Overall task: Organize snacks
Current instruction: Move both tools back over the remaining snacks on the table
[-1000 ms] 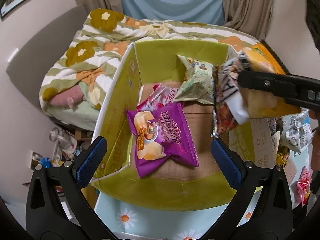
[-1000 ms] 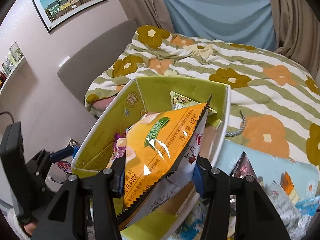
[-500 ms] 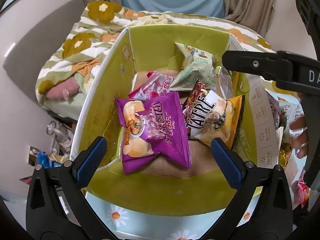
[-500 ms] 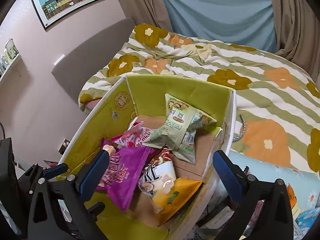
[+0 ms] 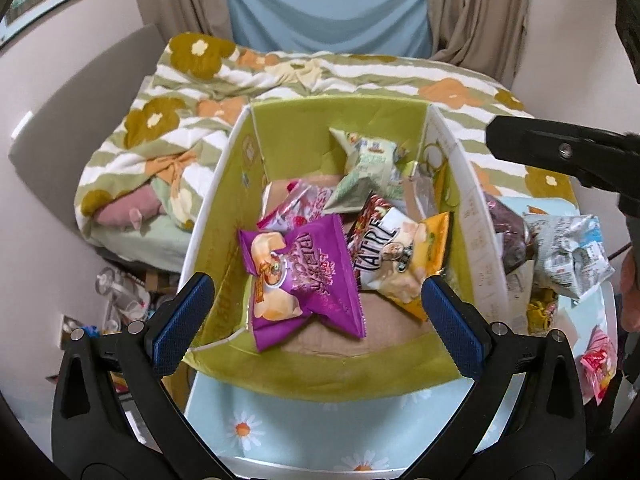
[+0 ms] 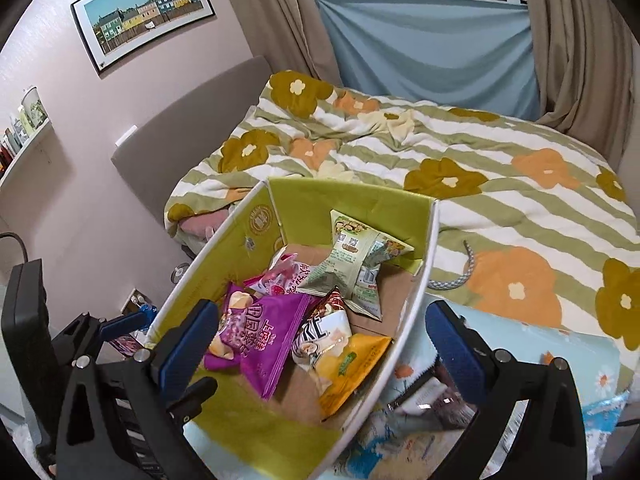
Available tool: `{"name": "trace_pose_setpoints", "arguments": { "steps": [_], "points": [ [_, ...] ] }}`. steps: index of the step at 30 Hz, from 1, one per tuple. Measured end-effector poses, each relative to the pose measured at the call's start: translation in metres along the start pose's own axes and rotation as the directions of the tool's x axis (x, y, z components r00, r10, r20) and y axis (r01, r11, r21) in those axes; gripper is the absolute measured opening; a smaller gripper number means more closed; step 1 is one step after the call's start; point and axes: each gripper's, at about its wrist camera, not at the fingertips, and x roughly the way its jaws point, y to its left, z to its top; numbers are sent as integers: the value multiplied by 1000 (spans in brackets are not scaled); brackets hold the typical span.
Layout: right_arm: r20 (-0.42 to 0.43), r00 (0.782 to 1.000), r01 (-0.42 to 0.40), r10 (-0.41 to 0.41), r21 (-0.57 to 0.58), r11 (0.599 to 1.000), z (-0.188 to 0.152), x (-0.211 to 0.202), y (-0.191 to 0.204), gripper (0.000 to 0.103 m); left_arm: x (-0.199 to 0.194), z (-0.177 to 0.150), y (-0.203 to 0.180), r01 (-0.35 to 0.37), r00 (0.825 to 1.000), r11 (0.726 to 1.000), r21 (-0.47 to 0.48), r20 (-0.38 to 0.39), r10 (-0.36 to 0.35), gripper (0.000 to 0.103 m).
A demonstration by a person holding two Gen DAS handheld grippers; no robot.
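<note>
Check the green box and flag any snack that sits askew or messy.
Nothing is spilled or torn. The bags in the green box lie jumbled: the purple bag overlaps the orange chip bag, and the pale green packet leans tilted against the far wall.

right gripper (image 6: 318, 344): released | orange chip bag (image 6: 344, 364): dropped into box (image 6: 352, 200)

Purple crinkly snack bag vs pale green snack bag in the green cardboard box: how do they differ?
The purple crinkly snack bag lies flat near the front of the green cardboard box; the pale green snack bag stands propped against the back wall. Purple overlaps the orange-and-white chip bag; pale green rests partly on it. Both look sealed, and no gripper touches either.
</note>
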Motion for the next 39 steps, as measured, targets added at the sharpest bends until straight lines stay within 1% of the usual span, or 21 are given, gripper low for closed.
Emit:
{"name": "trace_pose_setpoints", "arguments": {
  "steps": [3, 6, 8, 10, 12, 17, 21, 25, 27, 31, 34, 36, 39],
  "points": [
    [18, 999, 28, -28, 9, 1000, -3, -22, 3, 103, -12, 3, -3, 21, 1000, 1000, 23, 18, -21, 103],
    [49, 998, 39, -42, 52, 998, -10, -50, 0, 103, -24, 7, -11, 50, 998, 997, 56, 43, -53, 103],
    [68, 996, 53, -59, 84, 995, -16, -67, -3, 103, -30, 9, -19, 80, 995, 994, 78, 53, -84, 103],
    [88, 992, 83, -93, 110, 990, -24, -86, -6, 103, -36, 10, -29, 111, 991, 989, 100, 59, -118, 103],
    [112, 982, 136, -153, 141, 981, -35, -107, -12, 103, -41, 11, -42, 136, 987, 982, 130, 63, -145, 103],
    [139, 956, 228, -260, 209, 951, -66, -149, -34, 103, -51, 6, -83, 196, 975, 960, 200, 65, -212, 103],
    [132, 944, 264, -304, 253, 931, -91, -177, -56, 103, -59, -2, -119, 218, 968, 945, 245, 65, -241, 103],
    [128, 937, 283, -326, 273, 919, -121, -202, -80, 103, -66, -15, -157, 225, 966, 933, 282, 63, -252, 103],
    [118, 936, 289, -330, 272, 918, -136, -212, -94, 103, -66, -23, -177, 231, 965, 929, 289, 52, -256, 103],
    [79, 944, 290, -319, 260, 921, -169, -224, -121, 103, -65, -43, -212, 292, 950, 905, 310, 16, -312, 103],
    [41, 951, 286, -305, 252, 925, -194, -226, -140, 103, -55, -60, -240, 295, 950, 888, 354, -8, -312, 103],
    [12, 955, 285, -297, 245, 927, -214, -225, -152, 103, -44, -73, -255, 312, 946, 875, 370, -33, -323, 103],
    [-31, 959, 281, -283, 246, 927, -238, -219, -168, 103, -25, -86, -268, 331, 941, 858, 392, -66, -333, 103]
  ]
}}
